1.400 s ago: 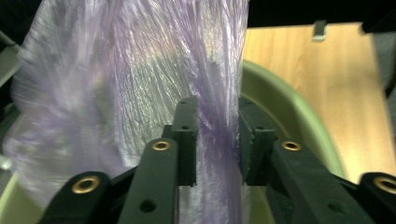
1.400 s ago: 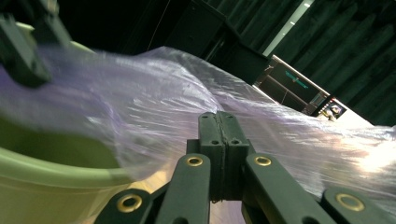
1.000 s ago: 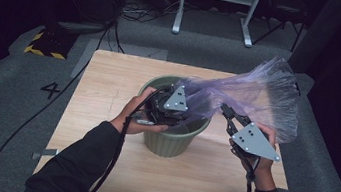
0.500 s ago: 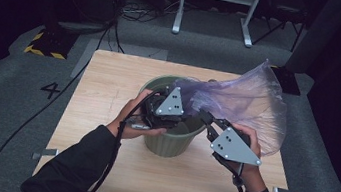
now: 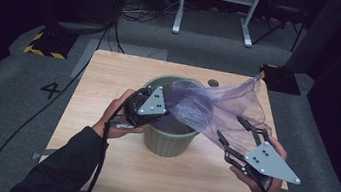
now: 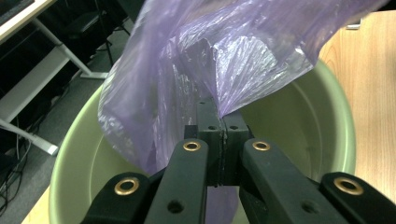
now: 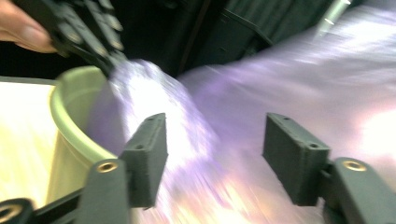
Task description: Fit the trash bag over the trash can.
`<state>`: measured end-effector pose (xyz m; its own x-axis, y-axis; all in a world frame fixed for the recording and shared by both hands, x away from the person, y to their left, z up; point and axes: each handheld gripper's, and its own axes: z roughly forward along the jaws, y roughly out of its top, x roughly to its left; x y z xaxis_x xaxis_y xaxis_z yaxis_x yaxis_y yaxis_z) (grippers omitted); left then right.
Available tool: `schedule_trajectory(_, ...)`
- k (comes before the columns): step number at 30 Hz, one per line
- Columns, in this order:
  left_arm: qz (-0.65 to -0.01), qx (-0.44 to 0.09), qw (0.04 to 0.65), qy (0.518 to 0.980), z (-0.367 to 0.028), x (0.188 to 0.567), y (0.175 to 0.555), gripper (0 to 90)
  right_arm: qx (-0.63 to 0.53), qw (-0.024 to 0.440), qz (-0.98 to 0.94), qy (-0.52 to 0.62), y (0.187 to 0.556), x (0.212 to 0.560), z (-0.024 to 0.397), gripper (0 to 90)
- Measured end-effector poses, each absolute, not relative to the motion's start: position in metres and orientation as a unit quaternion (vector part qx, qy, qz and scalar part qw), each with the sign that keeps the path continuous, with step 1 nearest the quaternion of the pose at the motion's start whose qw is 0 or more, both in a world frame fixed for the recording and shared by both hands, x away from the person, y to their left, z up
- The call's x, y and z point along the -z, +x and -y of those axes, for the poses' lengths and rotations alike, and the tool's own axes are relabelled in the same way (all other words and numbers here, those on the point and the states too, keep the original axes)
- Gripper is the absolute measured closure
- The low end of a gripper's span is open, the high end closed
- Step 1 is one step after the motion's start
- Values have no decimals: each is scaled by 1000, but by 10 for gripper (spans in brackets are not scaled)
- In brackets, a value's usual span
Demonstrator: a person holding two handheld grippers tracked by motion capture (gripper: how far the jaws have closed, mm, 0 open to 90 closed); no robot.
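High view: the left gripper [image 5: 159, 110] is clamped on the bag [image 5: 217, 110] at the bin [image 5: 167, 141] rim's near-left side. The bag stretches from there rightward and away, over the bin toward the right gripper [image 5: 238, 131], whose 2 jaws stand apart with loose film between them, not pinched. Against the frame 1 second ago, the right gripper has let go and its jaws have just been opening; the left has just closed.

Left gripper view: jaws shut tight on a fold of bag [image 6: 187, 84], bin [image 6: 322, 121] just beyond.

Right gripper view: blurred; bag [image 7: 299, 84] ahead of the parted jaws, bin [image 7: 70, 121] to their left. The right gripper is nearer the free edge.
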<state>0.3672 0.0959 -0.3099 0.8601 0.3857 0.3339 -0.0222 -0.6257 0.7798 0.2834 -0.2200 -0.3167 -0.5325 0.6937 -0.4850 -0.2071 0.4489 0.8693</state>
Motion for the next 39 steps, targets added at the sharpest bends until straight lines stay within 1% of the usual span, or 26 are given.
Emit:
schedule_trajectory(4,-113,-244,420,867,-106,312,369,895,-496,452,-715,194,275,317,236,327)
schedule_trajectory(5,-118,-245,420,866,-109,313,370,894,-499,442,-713,217,273,317,245,311)
schedule_trajectory(8,-120,-244,423,865,-111,314,370,894,-509,426,-708,242,274,319,254,286)
schedule_trajectory(13,-125,-244,421,865,-114,319,372,893,-533,357,-708,295,286,328,275,235)
schedule_trajectory(14,-126,-244,420,865,-115,320,372,892,-539,331,-714,301,290,331,278,228)
schedule_trajectory(15,-130,-243,423,863,-116,320,372,887,-549,298,-721,298,294,335,280,243)
schedule_trajectory(16,-130,-243,424,863,-117,321,372,887,-549,298,-721,298,294,335,280,243)
schedule_trajectory(17,-133,-242,425,862,-118,321,373,872,-555,280,-726,294,296,337,280,297)
schedule_trajectory(18,-136,-238,427,862,-120,322,374,836,-567,249,-737,272,300,340,279,428)
schedule_trajectory(19,-136,-238,427,862,-120,322,374,824,-566,255,-738,266,300,341,278,509)
schedule_trajectory(20,-137,-237,426,862,-121,322,374,824,-566,255,-738,266,300,341,278,509)
schedule_trajectory(21,-140,-236,426,862,-121,323,374,787,-562,271,-740,250,299,342,274,619)
schedule_trajectory(22,-138,-233,429,862,-122,323,374,784,-566,270,-740,244,299,341,273,697)
schedule_trajectory(23,-133,-229,432,862,-123,324,374,784,-566,270,-740,244,299,341,273,697)
schedule_trajectory(24,-134,-230,433,861,-123,325,373,765,-567,276,-738,239,299,341,272,740)
schedule_trajectory(25,-139,-232,433,860,-124,325,373,727,-566,283,-738,234,298,340,271,791)
schedule_trajectory(26,-141,-233,434,859,-124,325,374,662,-567,285,-738,230,298,339,269,823)
schedule_trajectory(27,-147,-228,440,856,-125,325,374,567,-568,292,-736,223,297,338,267,879)
schedule_trajectory(28,-155,-220,448,853,-126,325,373,498,-569,293,-736,220,297,337,267,894)
schedule_trajectory(29,-155,-220,448,853,-126,325,373,397,-569,293,-736,220,297,337,267,894)
schedule_trajectory(30,-157,-219,453,850,-127,325,372,397,-570,296,-736,216,296,336,266,900)
schedule_trajectory(31,-157,-215,456,849,-127,324,372,299,-570,298,-735,214,296,334,265,900)
schedule_trajectory(32,-155,-213,474,840,-128,322,369,221,-568,303,-736,210,296,332,264,900)
schedule_trajectory(36,-133,-211,485,838,-126,314,364,169,-567,301,-738,209,298,331,262,900)
schedule_trajectory(38,-130,-213,486,838,-124,312,363,169,-566,302,-738,210,298,331,262,900)
schedule_trajectory(39,-126,-211,487,838,-122,310,362,274,-565,300,-740,208,300,332,261,900)
